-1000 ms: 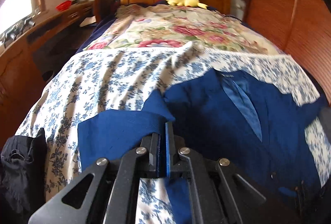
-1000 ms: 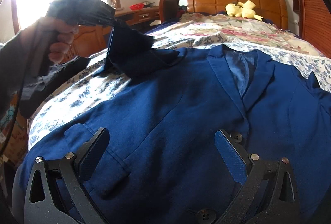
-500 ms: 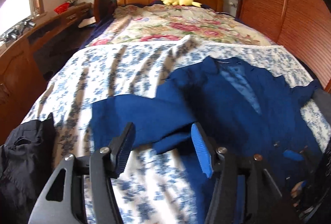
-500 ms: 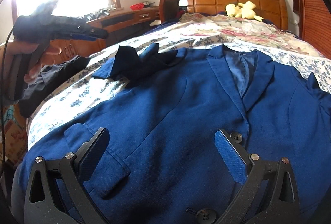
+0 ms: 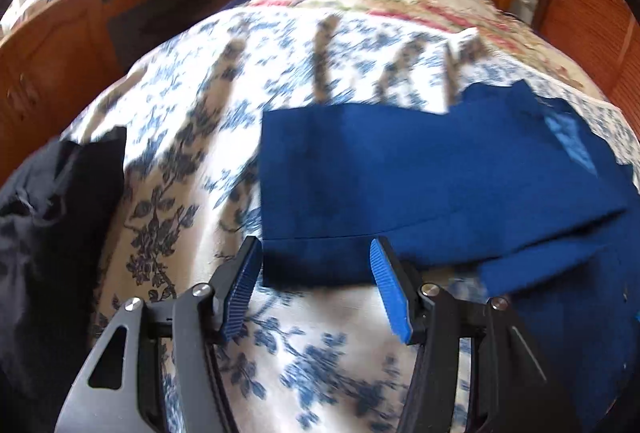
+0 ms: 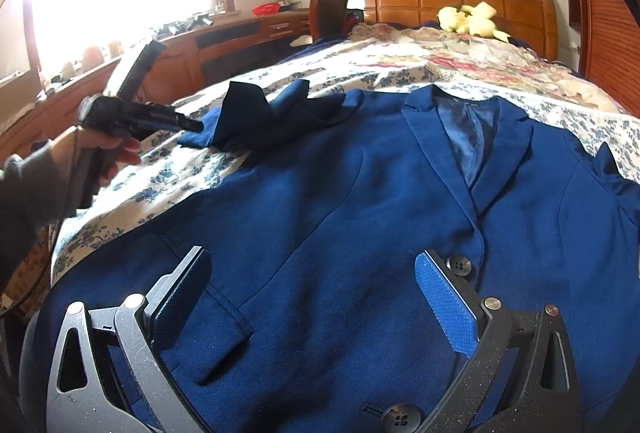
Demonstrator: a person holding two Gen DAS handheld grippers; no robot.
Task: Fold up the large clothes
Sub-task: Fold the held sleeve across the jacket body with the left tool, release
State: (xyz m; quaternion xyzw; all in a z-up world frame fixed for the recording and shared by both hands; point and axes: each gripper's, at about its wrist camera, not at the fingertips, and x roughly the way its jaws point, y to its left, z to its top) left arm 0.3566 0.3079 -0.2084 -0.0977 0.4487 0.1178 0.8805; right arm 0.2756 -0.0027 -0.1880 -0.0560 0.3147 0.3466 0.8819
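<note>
Left wrist view: left gripper, jaws apart and empty, straddles the blue blazer's sleeve cuff near the bed's left edge; grab squarely, fold across the chest; right gripper wide, empty

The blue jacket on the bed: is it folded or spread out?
Mostly spread: the jacket lies front up, lapels and buttons showing. Only its sleeve is bunched.
</note>
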